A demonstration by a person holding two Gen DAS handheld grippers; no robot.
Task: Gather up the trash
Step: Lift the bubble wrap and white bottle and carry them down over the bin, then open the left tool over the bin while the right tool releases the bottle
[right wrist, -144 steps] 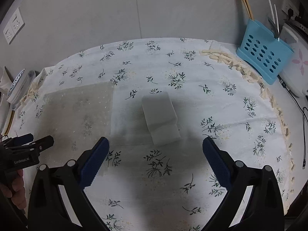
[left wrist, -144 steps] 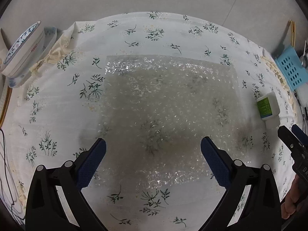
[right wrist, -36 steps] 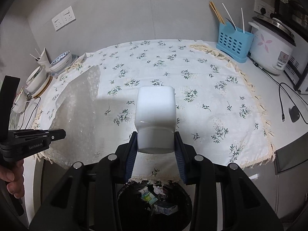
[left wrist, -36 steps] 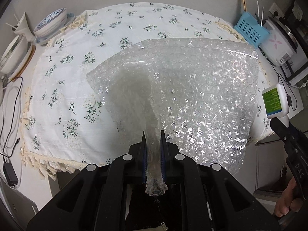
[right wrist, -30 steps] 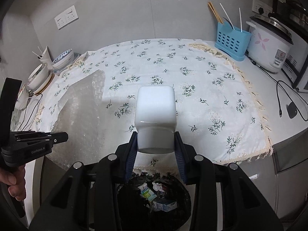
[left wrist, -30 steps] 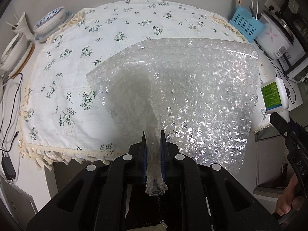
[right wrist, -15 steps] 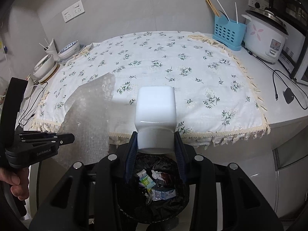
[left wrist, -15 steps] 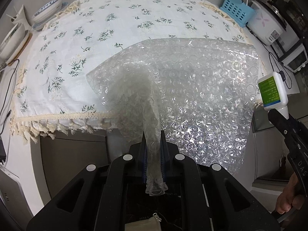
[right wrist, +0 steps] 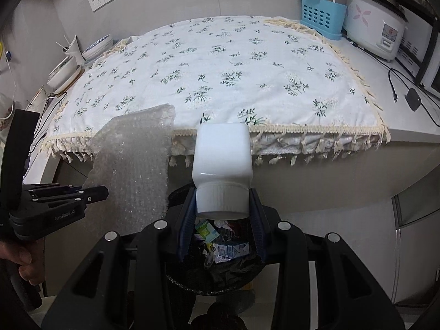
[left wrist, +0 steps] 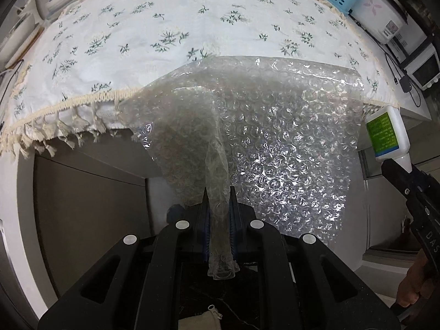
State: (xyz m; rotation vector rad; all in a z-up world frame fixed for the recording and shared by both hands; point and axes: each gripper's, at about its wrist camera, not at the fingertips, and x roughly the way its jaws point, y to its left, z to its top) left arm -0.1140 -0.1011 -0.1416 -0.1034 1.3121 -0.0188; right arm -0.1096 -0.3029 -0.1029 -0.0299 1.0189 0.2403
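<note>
My left hand-held gripper (left wrist: 218,192) has its jaws pressed together on a gathered fold of the bubble wrap (left wrist: 275,137), which fans out in front of the camera and hangs off the front edge of the bench (right wrist: 412,137), clear of the floral tablecloth (left wrist: 165,27). In the right wrist view I see the same sheet hanging at the left, pinched in that gripper, just beside the fringe of the cloth.

My right hand-held gripper (right wrist: 222,203) pinches the white bottle (right wrist: 222,154) by its ribbed cap, with the body pointing away from me. In the left wrist view the bottle shows its green label at the far right edge. Directly below the cap I look into the trash bin (right wrist: 192,275), lined with a black bag and holding small cartons and crumpled wrappers. Both the bottle and the wrap are off the bench, the bottle over the bin's mouth and the wrap just to its left.

On the bench I can make out a blue utensil holder (right wrist: 321,19) beside a white rice cooker (right wrist: 374,27) at the far right, and stacked bowls (right wrist: 66,68) at the left.
</note>
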